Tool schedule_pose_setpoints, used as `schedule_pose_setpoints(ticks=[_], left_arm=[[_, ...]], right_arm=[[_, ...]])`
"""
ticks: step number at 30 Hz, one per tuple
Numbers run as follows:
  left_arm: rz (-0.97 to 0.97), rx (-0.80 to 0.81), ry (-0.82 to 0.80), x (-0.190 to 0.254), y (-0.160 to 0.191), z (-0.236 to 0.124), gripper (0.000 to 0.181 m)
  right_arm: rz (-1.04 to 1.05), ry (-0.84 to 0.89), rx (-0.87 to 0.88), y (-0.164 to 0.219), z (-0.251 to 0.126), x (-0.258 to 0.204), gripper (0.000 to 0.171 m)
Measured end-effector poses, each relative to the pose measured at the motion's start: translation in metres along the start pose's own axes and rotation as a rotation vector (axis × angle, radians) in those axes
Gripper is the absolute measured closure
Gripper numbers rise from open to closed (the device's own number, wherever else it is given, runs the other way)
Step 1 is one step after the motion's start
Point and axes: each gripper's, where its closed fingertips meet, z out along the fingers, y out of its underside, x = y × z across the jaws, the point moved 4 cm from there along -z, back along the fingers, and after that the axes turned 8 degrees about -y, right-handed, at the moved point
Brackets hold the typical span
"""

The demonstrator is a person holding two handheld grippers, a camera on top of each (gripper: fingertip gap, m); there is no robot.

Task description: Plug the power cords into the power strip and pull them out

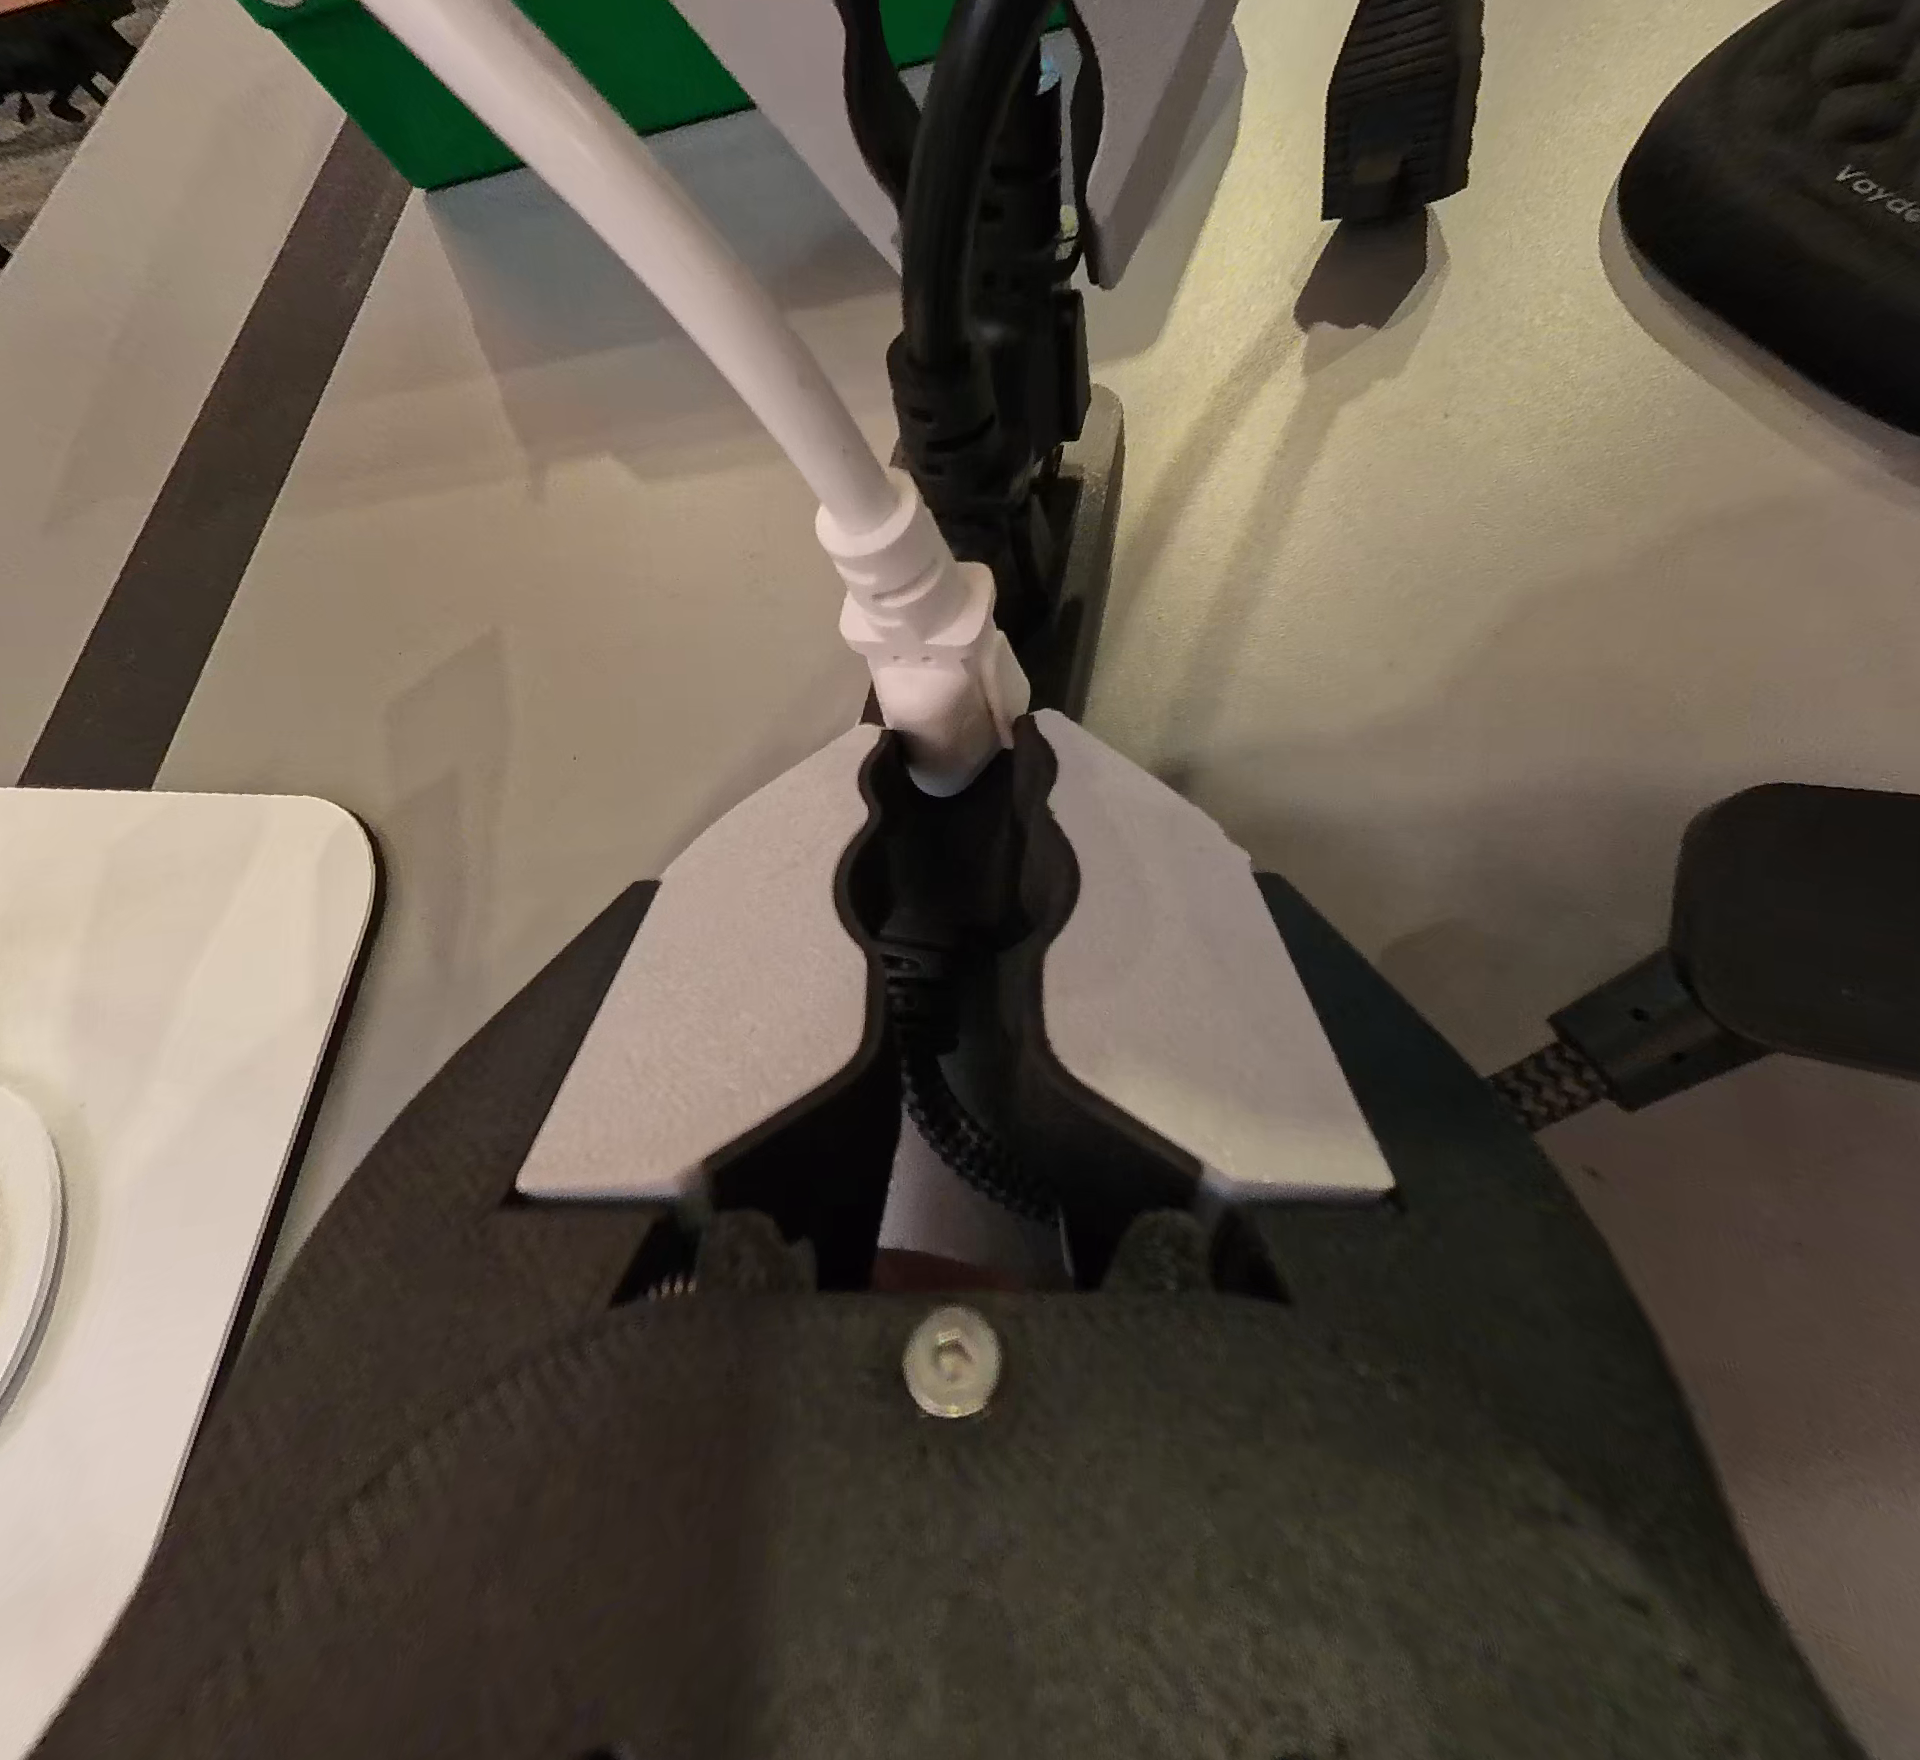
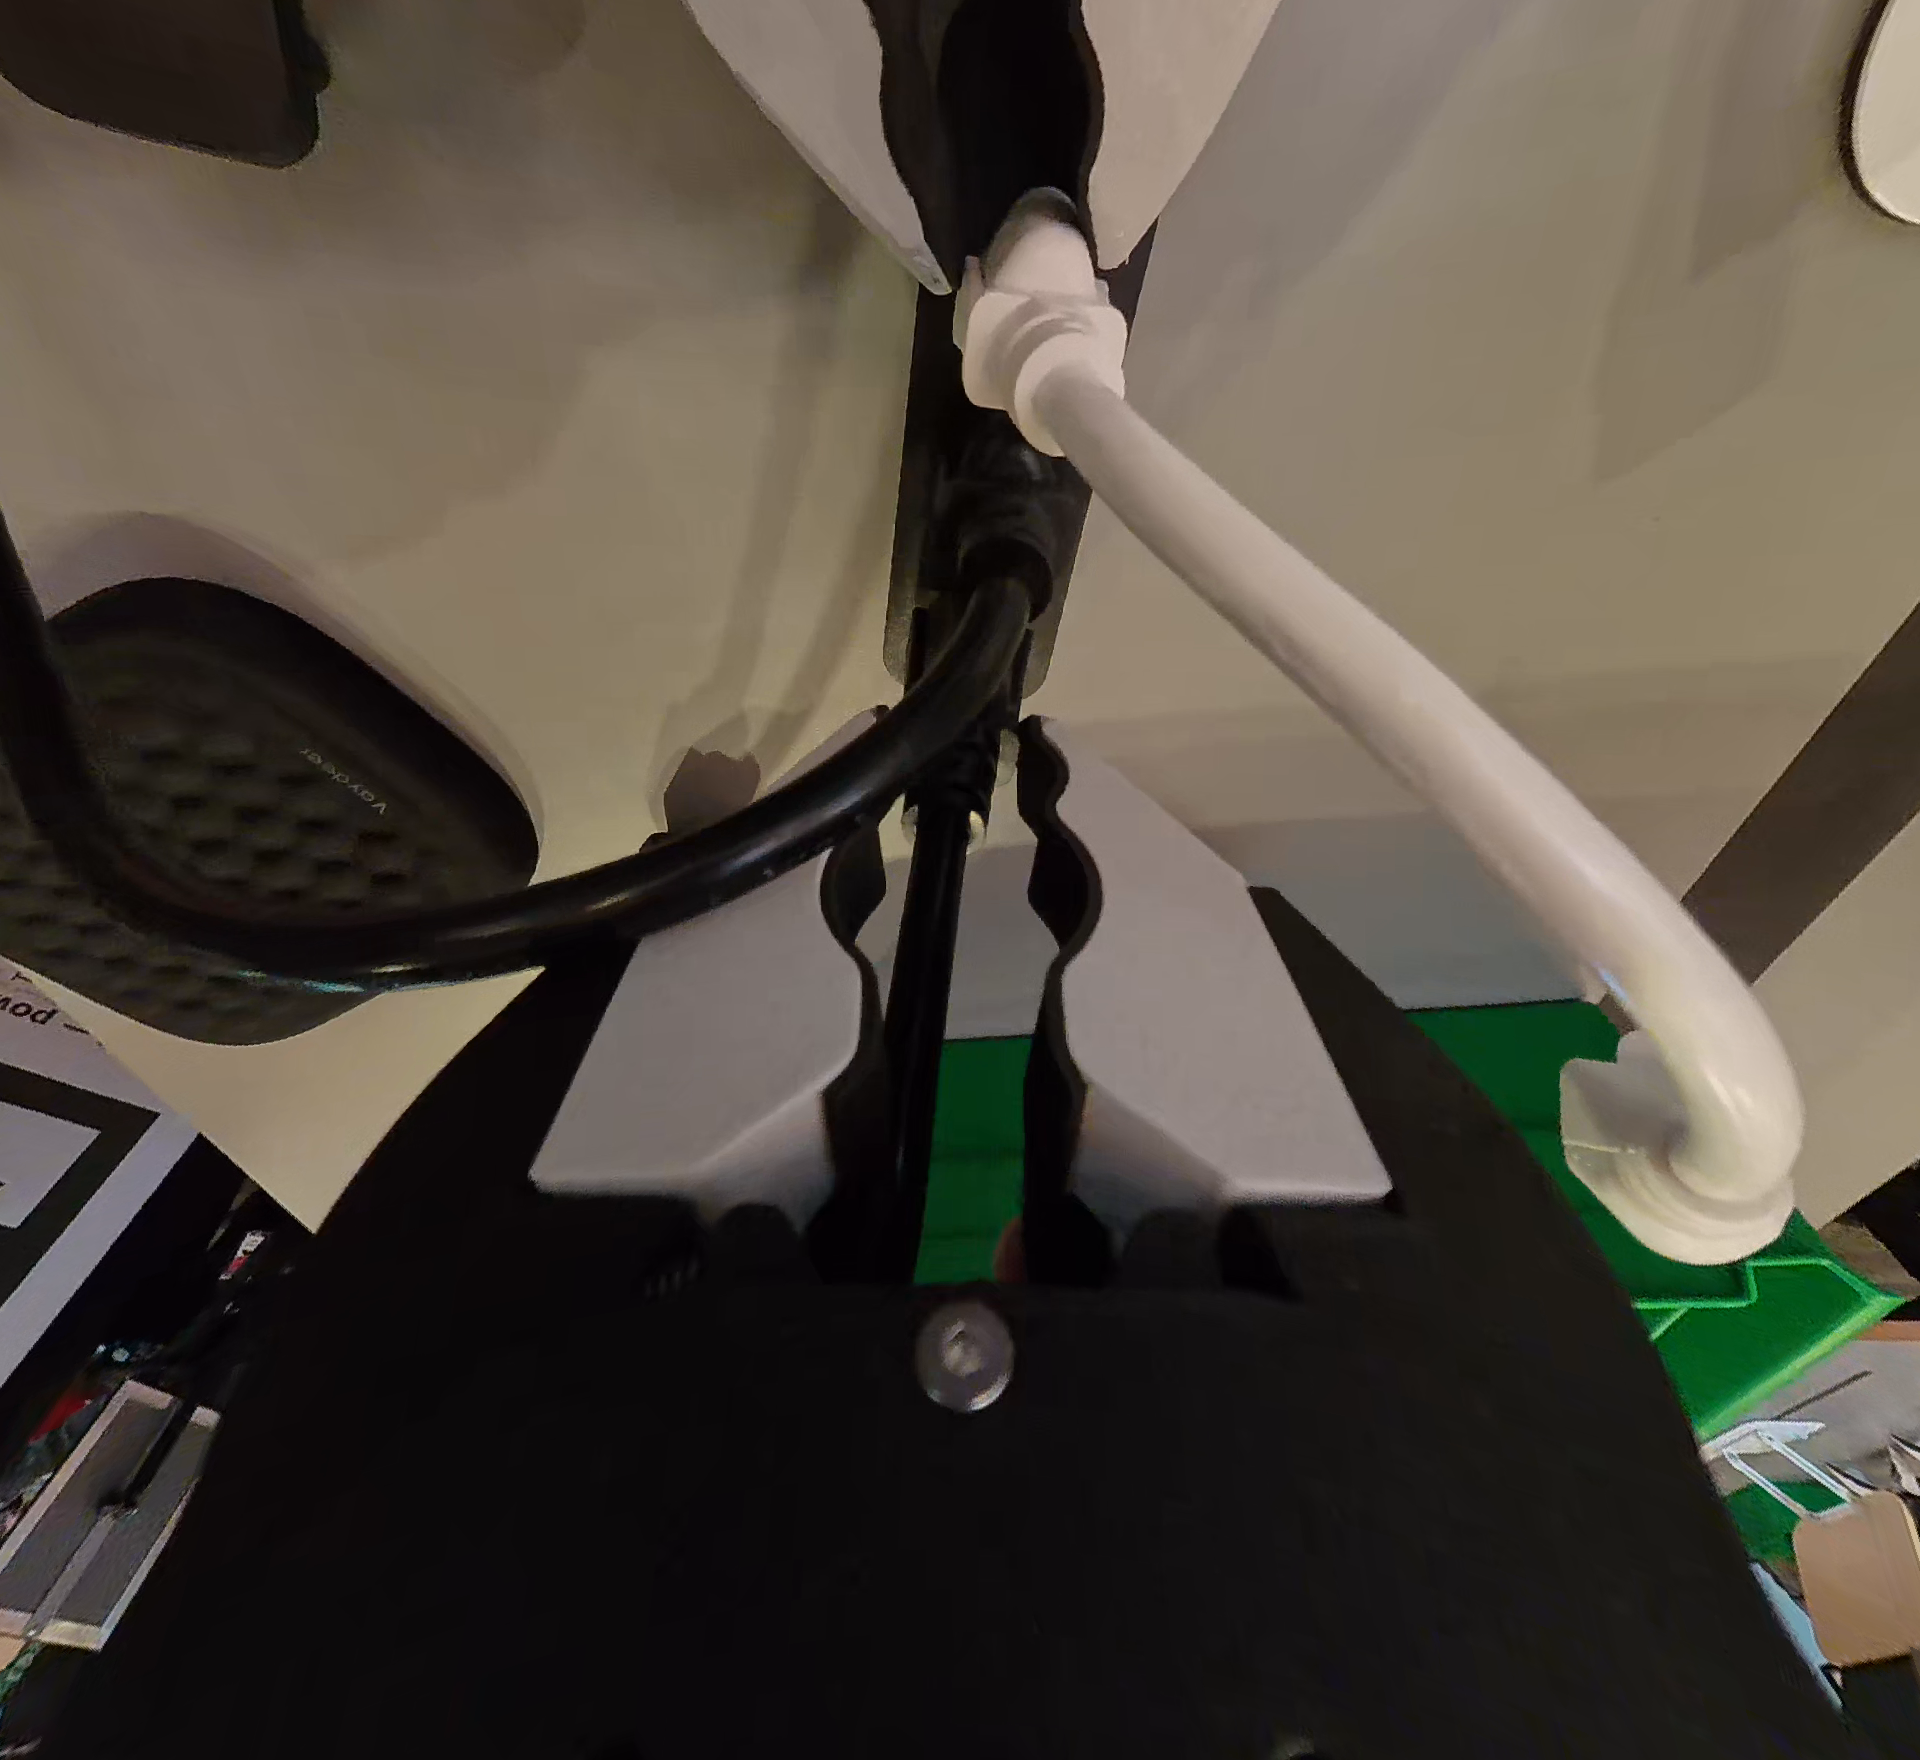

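A narrow black power strip point(image 1: 1081, 567) lies on the pale table and runs away from my left gripper point(image 1: 956, 744). The left gripper is shut on the strip's near end, where a braided cable point(image 1: 966, 1128) leaves it. A white plug point(image 1: 925, 661) with a thick white cord point(image 1: 582, 141) stands in the strip right at my left fingertips. A thick black cord's plug point(image 1: 935, 432) sits farther along the strip. My right gripper point(image 2: 961, 775) is closed around the ribbed neck of a thinner black cord point(image 2: 925, 983) at the strip's far end. The right gripper also shows in the left wrist view point(image 1: 987, 235).
A green box point(image 1: 540, 27) stands behind the strip. A black textured pad point(image 1: 1787, 183) lies to the right. A flat black block with a braided cable point(image 1: 1808, 921) lies near right. A white board point(image 1: 156, 1035) is near left. A ribbed black piece point(image 1: 1403, 69) hangs at the back. Tip to tip, the grippers are about 8 centimetres apart.
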Motion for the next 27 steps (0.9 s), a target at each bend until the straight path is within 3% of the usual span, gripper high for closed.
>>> schedule_pose_setpoints(ticks=[14,27], left_arm=[[-0.001,0.000,0.000,0.0001,-0.0001,0.0002,0.161],[0.001,0.000,-0.005,0.0001,-0.0004,0.0002,0.161]], right_arm=[[0.097,-0.032,0.103,-0.0011,0.0026,0.0009,0.150],[0.071,-0.017,0.078,-0.0048,0.0048,0.0029,0.151]])
